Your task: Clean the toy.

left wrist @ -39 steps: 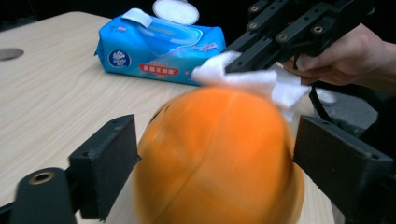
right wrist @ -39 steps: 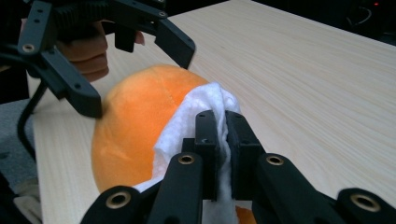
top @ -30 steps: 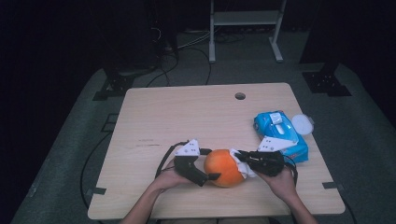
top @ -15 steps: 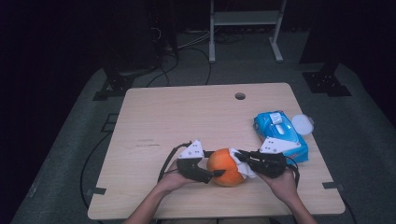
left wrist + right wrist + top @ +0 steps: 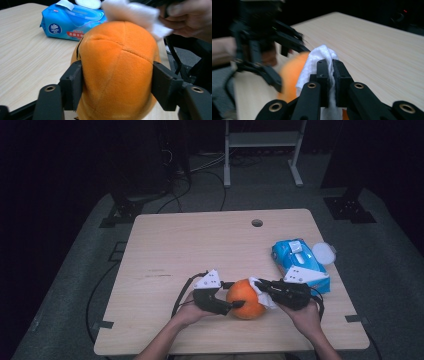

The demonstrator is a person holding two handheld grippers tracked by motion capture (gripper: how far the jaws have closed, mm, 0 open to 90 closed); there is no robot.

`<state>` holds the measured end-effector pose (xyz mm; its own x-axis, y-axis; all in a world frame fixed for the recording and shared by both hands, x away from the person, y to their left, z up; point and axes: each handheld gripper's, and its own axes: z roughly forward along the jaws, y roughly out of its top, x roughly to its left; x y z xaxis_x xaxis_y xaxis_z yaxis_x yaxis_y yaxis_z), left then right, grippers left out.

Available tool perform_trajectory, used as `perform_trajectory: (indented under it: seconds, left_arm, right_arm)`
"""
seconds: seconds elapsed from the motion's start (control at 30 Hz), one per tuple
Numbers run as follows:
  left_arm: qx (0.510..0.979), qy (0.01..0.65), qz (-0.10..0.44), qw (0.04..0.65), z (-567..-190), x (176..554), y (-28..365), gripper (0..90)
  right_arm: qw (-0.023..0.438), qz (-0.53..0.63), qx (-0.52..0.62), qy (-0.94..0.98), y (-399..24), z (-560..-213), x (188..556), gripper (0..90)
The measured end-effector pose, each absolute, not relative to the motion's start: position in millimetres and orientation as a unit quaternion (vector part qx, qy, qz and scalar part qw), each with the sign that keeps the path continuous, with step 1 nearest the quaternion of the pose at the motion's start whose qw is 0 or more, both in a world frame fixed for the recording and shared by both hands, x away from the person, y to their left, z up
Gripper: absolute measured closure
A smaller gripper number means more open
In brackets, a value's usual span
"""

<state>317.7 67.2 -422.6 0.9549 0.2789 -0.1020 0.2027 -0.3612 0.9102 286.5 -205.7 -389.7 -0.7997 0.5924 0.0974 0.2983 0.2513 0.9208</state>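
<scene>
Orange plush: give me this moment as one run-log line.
left gripper: just closed on orange plush | right gripper: clamps white wipe on plush | wipes pack: beside

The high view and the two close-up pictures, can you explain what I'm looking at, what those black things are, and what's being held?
A person sits at a wooden table with a hand-held two-jaw gripper in each hand. The high view comes from a fixed camera above, looking down on the table. The other two pictures come from cameras riding on each gripper, looking along its black jaws.

The left gripper has just been closing its jaws and now clamps an orange plush toy from both sides. The right gripper is shut on a white wipe, pressed against the top of the toy, as if to wipe it.

Also on the table lies a blue pack of wet wipes, on the person's right, with a round white lid beside it.
</scene>
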Motion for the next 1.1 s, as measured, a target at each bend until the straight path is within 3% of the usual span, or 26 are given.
perform_trajectory:
  seconds: [0.1, 0.27, 0.4, 0.53, 0.6, 0.7, 0.83, 0.9, 1.1]
  left_arm:
    - [0.824, 0.144, 0.053, 0.545, -413.2, 313.8, 70.4, 36.5]
    - [0.833, 0.150, 0.060, 0.529, -410.1, 311.5, 70.6, 36.6]
    - [0.813, 0.217, 0.062, 0.537, -412.6, 315.0, 66.0, 31.5]
    - [0.818, 0.198, 0.062, 0.537, -413.2, 311.9, 64.0, 27.9]
    - [0.825, 0.177, 0.050, 0.534, -413.1, 310.4, 64.5, 22.4]
    - [0.828, 0.147, 0.017, 0.540, -413.8, 311.0, 67.9, 22.1]
    - [0.835, 0.164, 0.051, 0.523, -418.6, 310.3, 58.9, 22.7]
    - [0.835, 0.176, 0.082, 0.514, -421.3, 308.7, 54.9, 20.5]
    - [0.832, 0.169, 0.066, 0.525, -423.6, 309.9, 61.8, 22.3]
  right_arm:
    - [0.155, 0.539, 0.259, 0.786, -195.8, -381.7, 279.9, 83.5]
    - [0.144, 0.532, 0.280, 0.786, -201.9, -389.6, 288.8, 83.6]
    - [0.142, 0.540, 0.267, 0.785, -195.0, -386.4, 282.3, 83.7]
    - [0.161, 0.523, 0.251, 0.798, -185.6, -382.8, 279.4, 83.7]
    - [0.155, 0.519, 0.254, 0.801, -186.0, -387.3, 282.3, 83.7]
    - [0.164, 0.521, 0.279, 0.790, -199.0, -390.5, 288.6, 83.6]
    - [0.145, 0.534, 0.297, 0.778, -206.5, -394.7, 292.9, 83.7]
    - [0.168, 0.523, 0.280, 0.787, -196.2, -392.6, 284.3, 83.9]
    - [0.162, 0.526, 0.261, 0.793, -188.1, -391.4, 280.1, 83.9]
